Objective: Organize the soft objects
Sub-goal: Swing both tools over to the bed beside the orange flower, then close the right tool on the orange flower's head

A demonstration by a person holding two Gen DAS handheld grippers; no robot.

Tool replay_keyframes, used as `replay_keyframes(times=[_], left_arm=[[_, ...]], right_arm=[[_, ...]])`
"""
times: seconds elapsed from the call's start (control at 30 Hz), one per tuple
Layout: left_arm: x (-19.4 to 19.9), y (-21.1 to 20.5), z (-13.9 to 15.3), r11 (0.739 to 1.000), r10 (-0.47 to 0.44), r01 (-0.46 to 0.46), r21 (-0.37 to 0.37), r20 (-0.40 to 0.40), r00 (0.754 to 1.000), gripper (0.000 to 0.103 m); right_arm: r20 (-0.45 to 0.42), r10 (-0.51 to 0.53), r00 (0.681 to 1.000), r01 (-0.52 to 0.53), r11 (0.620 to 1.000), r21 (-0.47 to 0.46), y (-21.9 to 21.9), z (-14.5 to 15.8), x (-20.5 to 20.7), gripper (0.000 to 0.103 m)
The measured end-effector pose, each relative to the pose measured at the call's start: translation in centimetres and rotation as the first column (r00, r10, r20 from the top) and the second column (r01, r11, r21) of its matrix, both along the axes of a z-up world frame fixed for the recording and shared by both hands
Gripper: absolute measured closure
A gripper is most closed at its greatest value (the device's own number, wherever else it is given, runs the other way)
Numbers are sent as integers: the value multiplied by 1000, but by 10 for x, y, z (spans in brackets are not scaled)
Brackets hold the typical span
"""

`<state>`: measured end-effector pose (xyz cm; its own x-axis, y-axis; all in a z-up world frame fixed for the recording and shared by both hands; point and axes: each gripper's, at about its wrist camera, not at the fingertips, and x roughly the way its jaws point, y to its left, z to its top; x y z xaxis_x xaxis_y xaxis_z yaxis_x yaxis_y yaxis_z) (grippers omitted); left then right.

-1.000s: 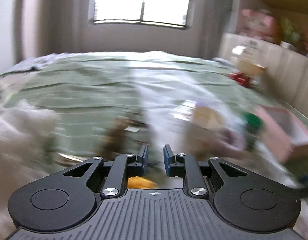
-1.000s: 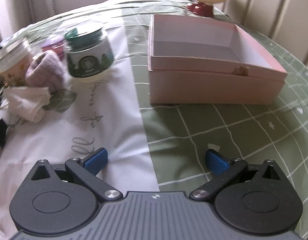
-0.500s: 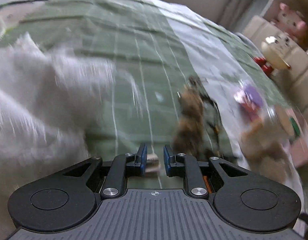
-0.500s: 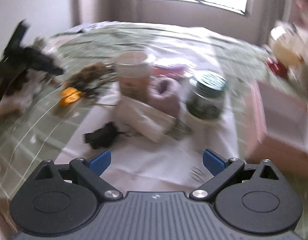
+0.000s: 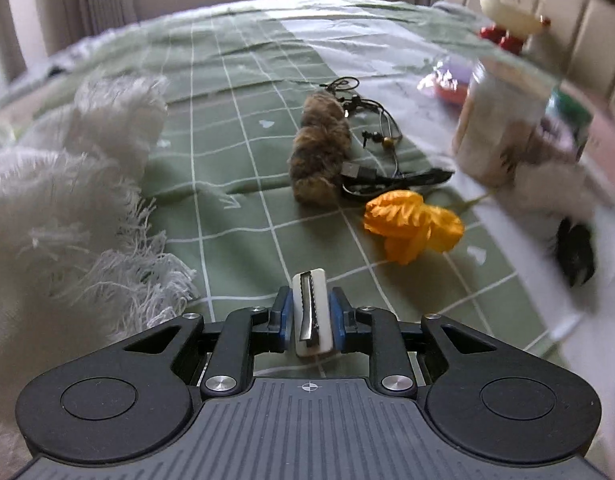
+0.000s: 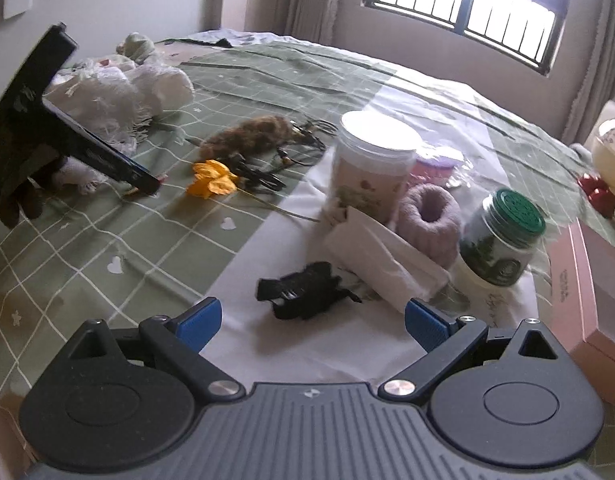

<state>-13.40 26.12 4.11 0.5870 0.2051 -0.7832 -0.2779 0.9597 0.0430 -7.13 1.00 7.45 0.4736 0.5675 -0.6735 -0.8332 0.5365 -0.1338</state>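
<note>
The left claw (image 5: pixel 310 312) was clamped on a small white clip with a metal strip (image 5: pixel 310 314), held just above the green checked bedspread (image 5: pixel 235 184). The right claw (image 6: pixel 312 318) hung spread wide and empty over the white cloth panel (image 6: pixel 243 288), a black ribbon-like scrap (image 6: pixel 305 290) lying just ahead of it at 12 o'clock.

Sorting looked barely begun. From the right claw, the pink cardboard box (image 6: pixel 575 280) at 3 o'clock showed only an edge, and what it held could not be told. Nearly everything soft lay loose on the bed: a folded white cloth (image 6: pixel 383 256) at 1 o'clock, with a lilac plush ring (image 6: pixel 429 218) behind it, between a white-lidded printed tub (image 6: pixel 369 168) and a green-lidded glass jar (image 6: pixel 503 236). From the left claw, an orange fabric flower (image 5: pixel 411 224) lay at 1 o'clock, a brown furry bundle (image 5: pixel 319 156) beyond it at 12 beside tangled black cords (image 5: pixel 383 172), and a white fringed blanket (image 5: pixel 75 200) was heaped at 10 o'clock. All of these seemingly remained to be gathered.
</note>
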Motion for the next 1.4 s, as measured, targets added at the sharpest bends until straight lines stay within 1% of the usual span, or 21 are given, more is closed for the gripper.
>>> replay_keyframes(times=[0.07,0.13,0.23,0.3,0.33,0.43,0.5,0.57,0.67,0.73,0.87,0.9,0.97,1.0,1.03,1.13,1.23,1.27,1.3,1.37,1.4], left_arm=[[-1,-5,-1,1000,9,-9,29,1,1000,79],[-2,0,0,999,41,-41,-5,-1,999,79],[-2,13,3,992,105,-106,-71,-15,994,78],[-1,18,3,985,141,-141,-98,-13,990,78],[-1,18,2,984,144,-144,-102,-9,990,79],[-3,14,-1,989,98,-94,-111,34,995,75],[-8,14,-2,991,72,-65,-113,53,996,75],[-14,19,-2,990,68,-60,-129,62,996,76],[-22,30,0,984,79,-65,-163,78,994,77],[-25,36,-1,978,81,-62,-200,90,993,77],[-26,40,-5,972,87,-60,-228,110,990,77],[-26,38,-6,974,84,-57,-219,114,990,77],[-24,35,-7,979,72,-47,-199,119,990,77],[-22,33,-7,980,65,-40,-196,122,990,76],[-21,32,-7,980,61,-36,-198,124,990,75],[-17,31,-8,979,46,-20,-202,125,991,75],[-16,34,-9,979,42,-17,-201,120,992,77],[-17,34,-9,980,45,-21,-198,120,992,77],[-16,34,-9,980,49,-24,-196,119,992,77],[-15,32,-9,984,46,-25,-177,115,992,77],[-13,29,-9,987,40,-21,-161,115,993,78]], right_arm=[[16,21,1000,-21,1000,12,4,3,-4,4],[11,37,999,-37,999,33,10,8,-3,4],[-58,51,997,-46,996,81,27,17,10,5],[-105,63,992,-51,992,113,45,23,20,12],[-115,71,991,-57,991,121,56,24,23,14],[-107,117,987,-102,986,132,92,22,31,22],[-89,149,985,-139,985,104,115,14,36,28],[-52,197,979,-195,980,38,132,4,37,33],[71,301,951,-296,952,-70,137,-6,28,36],[110,354,929,-341,932,-120,133,-9,25,37],[93,385,918,-369,917,-153,128,-3,38,57],[118,386,915,-364,915,-177,129,-3,38,59],[198,420,886,-364,893,-265,132,-12,35,60],[217,436,873,-369,883,-292,133,-16,34,60],[215,450,867,-376,873,-311,136,-22,35,60],[156,472,868,-408,855,-320,149,-36,40,60],[136,461,877,-410,866,-287,163,-42,42,60],[123,456,881,-412,869,-273,165,-41,42,64],[108,456,883,-418,870,-261,168,-38,42,76],[98,464,881,-431,869,-242,168,-30,36,95],[99,466,879,-435,870,-232,167,-26,32,96]])
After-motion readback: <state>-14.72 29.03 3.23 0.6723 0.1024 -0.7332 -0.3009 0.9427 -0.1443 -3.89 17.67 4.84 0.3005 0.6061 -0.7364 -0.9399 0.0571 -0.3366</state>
